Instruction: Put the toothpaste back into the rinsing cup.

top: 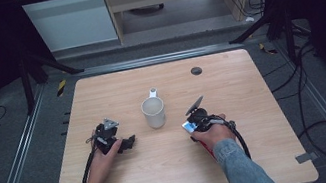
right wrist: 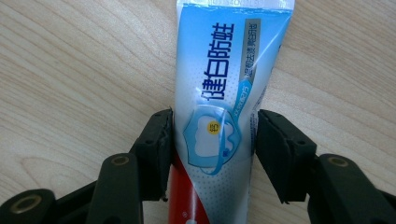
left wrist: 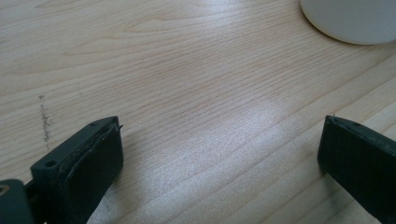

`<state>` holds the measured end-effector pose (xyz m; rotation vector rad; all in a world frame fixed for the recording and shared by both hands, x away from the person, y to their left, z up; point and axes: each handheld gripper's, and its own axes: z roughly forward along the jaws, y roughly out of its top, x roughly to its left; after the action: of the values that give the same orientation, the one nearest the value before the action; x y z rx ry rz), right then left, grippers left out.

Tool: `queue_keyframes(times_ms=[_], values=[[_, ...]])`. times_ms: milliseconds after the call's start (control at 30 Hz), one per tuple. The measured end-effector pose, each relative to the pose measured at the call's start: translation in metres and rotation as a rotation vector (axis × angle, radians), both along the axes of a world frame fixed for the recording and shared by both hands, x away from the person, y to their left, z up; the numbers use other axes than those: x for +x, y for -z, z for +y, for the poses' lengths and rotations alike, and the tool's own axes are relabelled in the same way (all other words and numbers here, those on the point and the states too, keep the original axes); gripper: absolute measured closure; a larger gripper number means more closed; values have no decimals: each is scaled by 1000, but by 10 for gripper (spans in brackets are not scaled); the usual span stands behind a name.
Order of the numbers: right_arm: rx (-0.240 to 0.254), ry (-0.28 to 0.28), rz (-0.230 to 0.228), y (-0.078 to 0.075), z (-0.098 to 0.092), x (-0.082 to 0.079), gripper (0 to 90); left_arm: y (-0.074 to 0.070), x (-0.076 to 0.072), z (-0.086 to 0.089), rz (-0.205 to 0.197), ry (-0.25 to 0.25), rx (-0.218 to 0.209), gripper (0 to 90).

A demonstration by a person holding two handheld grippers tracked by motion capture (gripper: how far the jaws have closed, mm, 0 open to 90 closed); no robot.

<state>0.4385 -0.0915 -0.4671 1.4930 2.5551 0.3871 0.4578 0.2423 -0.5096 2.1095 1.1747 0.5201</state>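
Note:
A toothpaste tube, blue and white with a red lower part, lies lengthwise between the jaws of my right gripper, and both pads press its sides. In the high view the tube's blue end sticks out left of the right gripper, low over the table. A white mug stands upright in the middle of the table, its handle pointing away. My left gripper rests left of the mug, pointing toward it. Its jaws stand wide apart over bare wood, with the mug's base just ahead.
The light wooden table has a dark round cable hole near its far edge. Black frame legs stand at both far corners. Cables trail on the floor at the right.

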Motion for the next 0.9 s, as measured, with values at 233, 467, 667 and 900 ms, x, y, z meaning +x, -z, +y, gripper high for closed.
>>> queue_keyframes(times_ms=[233, 467, 667, 900], values=[[-11, -6, 3, 3, 1, 2, 465, 0, 0, 0, 0, 0, 0, 0], [-21, -9, 1, 3, 1, 2, 476, 0, 0, 0, 0, 0, 0, 0], [-34, -23, -6, 3, 2, 1, 498, 0, 0, 0, 0, 0, 0, 0], [-36, -25, -3, 2, 2, 1, 538, 0, 0, 0, 0, 0, 0, 0]])
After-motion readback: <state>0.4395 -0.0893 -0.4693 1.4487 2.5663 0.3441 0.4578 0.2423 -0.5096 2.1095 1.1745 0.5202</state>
